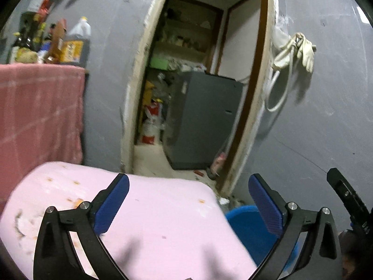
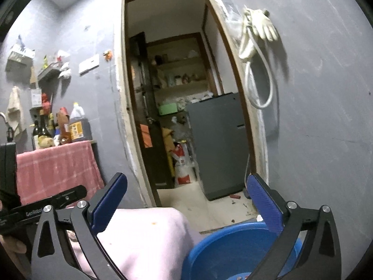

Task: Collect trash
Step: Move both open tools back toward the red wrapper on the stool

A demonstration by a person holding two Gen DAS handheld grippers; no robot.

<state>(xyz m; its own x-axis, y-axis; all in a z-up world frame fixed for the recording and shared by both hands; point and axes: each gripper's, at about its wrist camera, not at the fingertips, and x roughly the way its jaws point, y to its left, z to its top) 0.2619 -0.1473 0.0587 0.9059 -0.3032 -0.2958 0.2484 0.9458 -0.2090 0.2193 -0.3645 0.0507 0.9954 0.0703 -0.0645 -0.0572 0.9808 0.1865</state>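
Note:
My left gripper (image 1: 188, 200) is open and empty, held above a pink cloth-covered surface (image 1: 151, 221) that carries small orange crumbs (image 1: 77, 201) and stains. A blue plastic bucket (image 1: 247, 228) stands on the floor just right of that surface, under the left gripper's right finger. My right gripper (image 2: 186, 200) is open and empty too, above the same pink surface (image 2: 144, 240) and the blue bucket (image 2: 223, 247). Something small and reddish lies at the bucket's bottom edge of view. The left gripper's body shows at the right wrist view's left edge.
A doorway (image 2: 181, 107) opens ahead onto a storeroom with a grey fridge (image 2: 219, 144), shelves and a red-white bag (image 2: 183, 163). Gloves and a hose (image 2: 256, 37) hang on the grey wall. Bottles (image 2: 77, 126) stand on a pink-towel-draped counter (image 2: 56, 168) at left. Bits of litter lie on the floor (image 2: 235, 197).

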